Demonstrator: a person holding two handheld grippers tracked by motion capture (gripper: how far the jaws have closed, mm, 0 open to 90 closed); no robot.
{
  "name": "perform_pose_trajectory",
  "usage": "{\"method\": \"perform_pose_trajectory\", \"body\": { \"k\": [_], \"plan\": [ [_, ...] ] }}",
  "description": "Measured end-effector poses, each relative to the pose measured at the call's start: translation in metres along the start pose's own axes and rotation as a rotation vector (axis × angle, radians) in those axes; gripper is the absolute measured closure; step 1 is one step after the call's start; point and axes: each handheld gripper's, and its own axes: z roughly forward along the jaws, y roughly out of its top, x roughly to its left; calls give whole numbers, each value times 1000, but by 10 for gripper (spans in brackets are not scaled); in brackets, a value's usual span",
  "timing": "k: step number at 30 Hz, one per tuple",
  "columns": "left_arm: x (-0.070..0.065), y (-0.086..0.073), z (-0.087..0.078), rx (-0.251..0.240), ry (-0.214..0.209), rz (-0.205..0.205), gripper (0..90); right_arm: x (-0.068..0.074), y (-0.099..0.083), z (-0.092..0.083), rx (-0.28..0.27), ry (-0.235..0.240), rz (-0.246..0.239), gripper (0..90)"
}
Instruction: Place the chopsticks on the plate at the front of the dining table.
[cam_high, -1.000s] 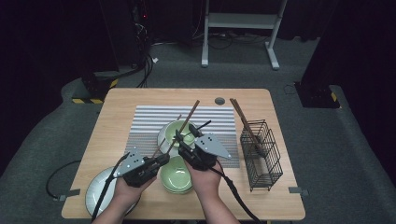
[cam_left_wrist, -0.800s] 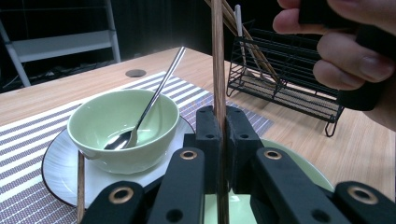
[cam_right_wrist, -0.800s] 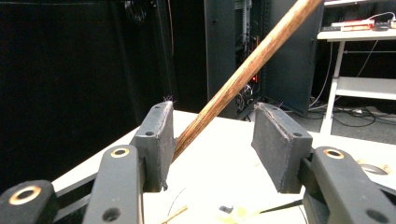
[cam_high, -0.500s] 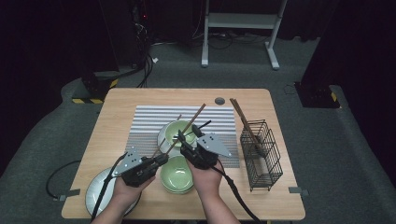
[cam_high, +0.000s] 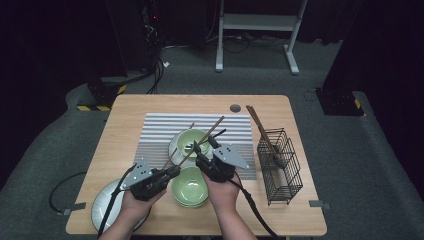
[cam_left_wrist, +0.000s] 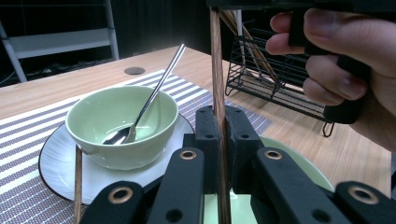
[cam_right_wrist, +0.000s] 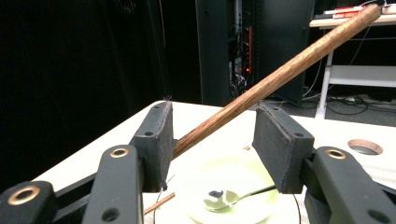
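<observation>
High view: left claw (cam_high: 172, 171) clamps chopstick (cam_high: 200, 142); right claw (cam_high: 200, 155) half open around it, both hands low.

bare desk (cam_high: 150, 107) lies open at the far and left edges. the wire rack (cam_high: 280, 165) blocks the right side. bowls (cam_high: 192, 142) crowd the middle.

A light wooden table (cam_high: 150, 107) is carrying a grey striped placemat (cam_high: 155, 131) across its middle. A black wire basket (cam_high: 281, 167) is standing near the right edge. A grey plate (cam_high: 102, 200) is lying at the near left corner. Green bowls (cam_high: 190, 189), stacked, are sitting by the near edge. A round grommet (cam_high: 235, 108) is showing near the far edge.
</observation>
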Motion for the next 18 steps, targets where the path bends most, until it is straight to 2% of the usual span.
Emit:
{"method": "perform_pose_trajectory", "body": {
  "k": [6,9,18],
  "plan": [
    [2,-1,3,10,5,-14,847,0,0,2,1,-2,1,481],
    [1,0,2,11,12,-1,847,0,1,1,-1,-1,1,480],
    [5,-2,2,31,37,-5,847,0,7,-13,-19,-16,-38,478]
  ]
}}
